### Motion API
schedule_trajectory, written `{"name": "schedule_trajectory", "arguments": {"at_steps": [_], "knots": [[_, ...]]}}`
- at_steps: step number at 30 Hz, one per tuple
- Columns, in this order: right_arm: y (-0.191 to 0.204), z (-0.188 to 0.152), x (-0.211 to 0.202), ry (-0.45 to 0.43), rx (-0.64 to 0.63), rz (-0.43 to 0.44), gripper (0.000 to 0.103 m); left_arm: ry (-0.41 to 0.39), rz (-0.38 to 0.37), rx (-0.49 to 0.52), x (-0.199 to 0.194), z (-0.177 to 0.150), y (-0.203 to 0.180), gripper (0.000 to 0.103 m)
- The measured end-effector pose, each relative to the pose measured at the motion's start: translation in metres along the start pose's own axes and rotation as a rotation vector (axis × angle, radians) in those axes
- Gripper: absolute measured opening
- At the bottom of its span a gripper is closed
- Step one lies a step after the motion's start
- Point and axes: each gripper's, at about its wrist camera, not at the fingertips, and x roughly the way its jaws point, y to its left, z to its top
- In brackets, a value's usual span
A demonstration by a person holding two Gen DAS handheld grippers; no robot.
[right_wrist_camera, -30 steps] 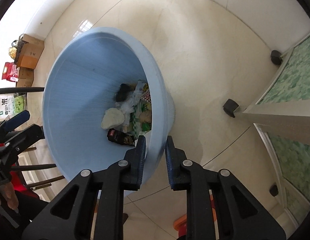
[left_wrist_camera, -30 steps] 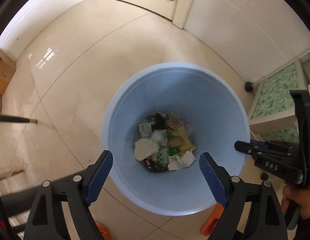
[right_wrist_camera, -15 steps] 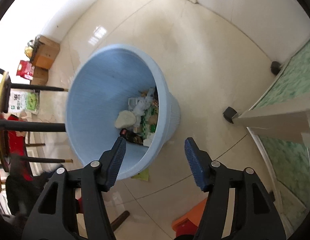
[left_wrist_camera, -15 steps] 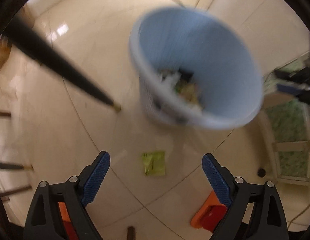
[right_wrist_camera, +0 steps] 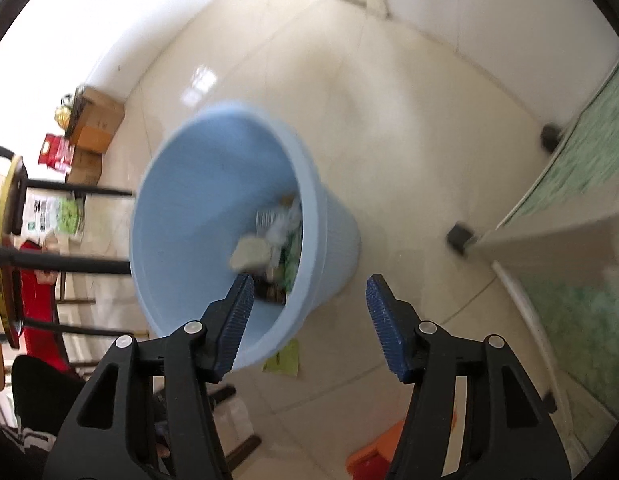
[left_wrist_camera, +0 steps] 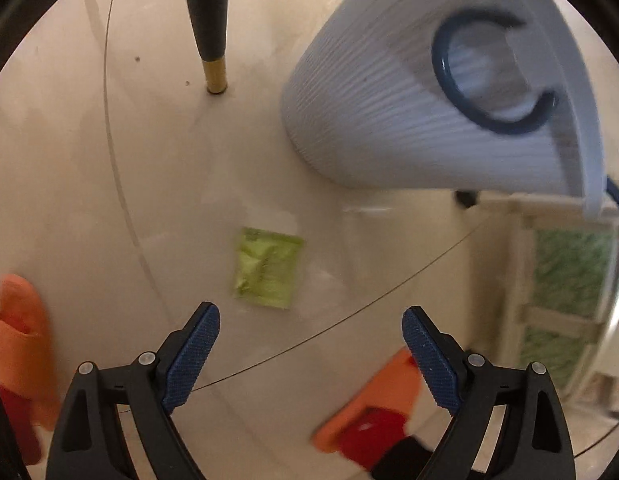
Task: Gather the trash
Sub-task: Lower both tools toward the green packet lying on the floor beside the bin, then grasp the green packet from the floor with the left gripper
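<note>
The left gripper [left_wrist_camera: 310, 354] is held wide apart and empty above the floor. The green wrapper [left_wrist_camera: 267, 267] is seen flat just ahead, left of centre, beside the bin [left_wrist_camera: 409, 120]. The right gripper [right_wrist_camera: 308, 322], released, is farther off.

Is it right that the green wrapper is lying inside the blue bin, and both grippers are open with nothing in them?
Not quite. The green wrapper is lying on the floor beside the blue bin, not inside it; the left wrist view shows this clearly. The rest is right: the left gripper and right gripper are both open with nothing in them.
</note>
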Motion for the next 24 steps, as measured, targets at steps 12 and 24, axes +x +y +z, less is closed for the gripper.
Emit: {"name": "schedule_trajectory", "arguments": {"at_steps": [12, 24], "knots": [[0.011, 0.002, -0.032, -0.167, -0.038, -0.13, 0.074, 0.025, -0.138, -0.147, 0.069, 0.001, 0.057, 0.09], [-0.017, -0.04, -0.024, -0.05, -0.026, -0.194, 0.076, -0.056, 0.031, -0.025, 0.057, -0.006, 0.015, 0.09]]}}
